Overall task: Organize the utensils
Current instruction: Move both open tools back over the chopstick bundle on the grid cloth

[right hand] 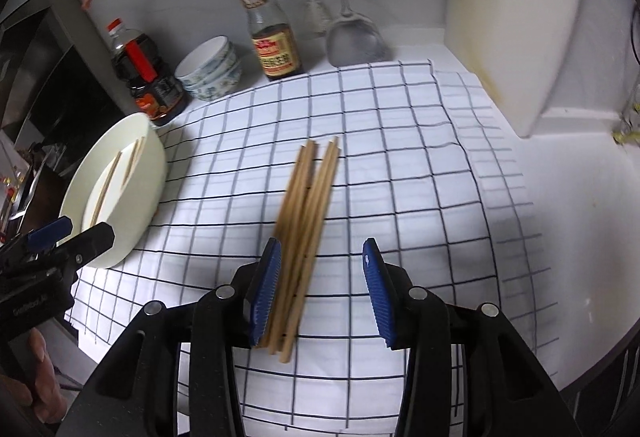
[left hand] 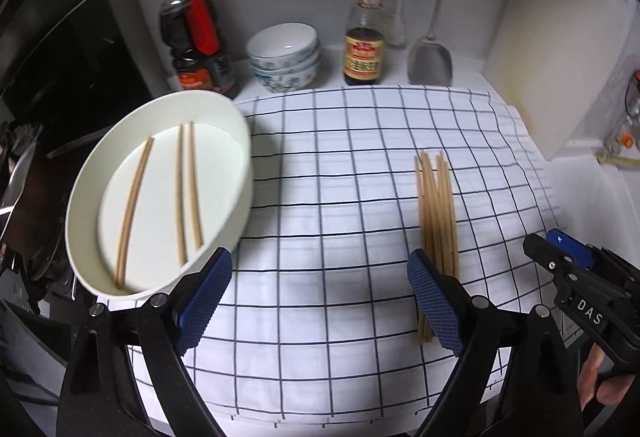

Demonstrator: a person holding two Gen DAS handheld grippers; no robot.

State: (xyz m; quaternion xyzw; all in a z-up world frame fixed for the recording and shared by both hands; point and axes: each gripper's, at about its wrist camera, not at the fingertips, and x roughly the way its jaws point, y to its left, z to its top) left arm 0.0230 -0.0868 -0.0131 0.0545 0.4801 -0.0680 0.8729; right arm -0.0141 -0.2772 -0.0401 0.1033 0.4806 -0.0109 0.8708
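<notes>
A loose bundle of wooden chopsticks lies on the checked cloth. At the cloth's left edge stands a white oval dish with a few chopsticks lying in it. My left gripper hovers wide open over the cloth between dish and bundle, with nothing between its fingers. My right gripper is open over the near end of the bundle. The sticks run past its left pad, and the right pad stands well clear of them.
Along the back wall stand a dark sauce jug, stacked patterned bowls, a yellow-capped bottle and a metal spatula. A white cutting board leans at the right. Dark stove parts lie to the left.
</notes>
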